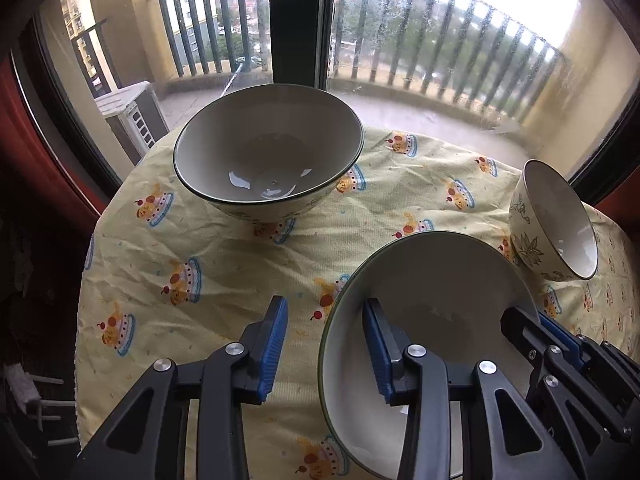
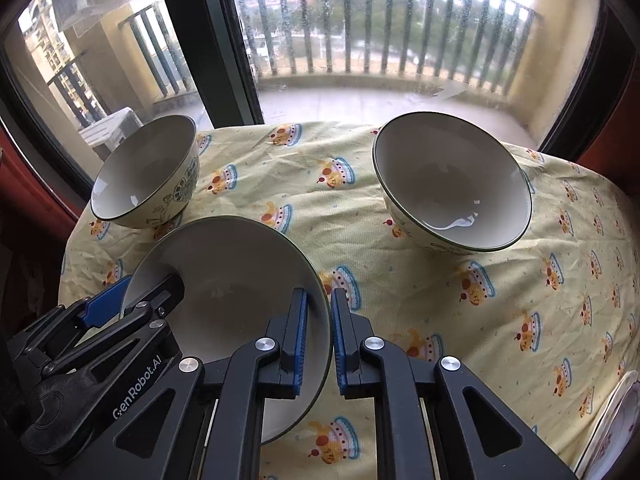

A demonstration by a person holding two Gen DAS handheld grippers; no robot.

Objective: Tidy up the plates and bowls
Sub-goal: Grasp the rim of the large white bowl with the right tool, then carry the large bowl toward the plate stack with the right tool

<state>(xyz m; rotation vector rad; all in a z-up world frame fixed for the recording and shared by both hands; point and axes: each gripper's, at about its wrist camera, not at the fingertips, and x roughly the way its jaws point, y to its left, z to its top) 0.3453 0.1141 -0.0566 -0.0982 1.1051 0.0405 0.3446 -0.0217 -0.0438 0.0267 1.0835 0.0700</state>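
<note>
Your left claw (image 1: 326, 350) is spread wide around the left rim of the near bowl (image 1: 432, 280), with one blue finger (image 1: 274, 344) outside over the cloth and the other inside the bowl. Whether either pad touches the rim, you cannot tell. Your right claw (image 2: 319, 344) is narrowed onto the same bowl's opposite rim (image 2: 326, 320), one pad inside and one outside, pinching it. That near bowl sits at the front of the counter (image 2: 440, 320), on a yellow cloth printed with cakes. A large bowl (image 1: 268, 152) stands upright toward the window. A smaller patterned bowl (image 1: 556, 220) stands just beside the near bowl, to its far side. A plate edge (image 2: 616, 428) shows at the counter's right edge.
</note>
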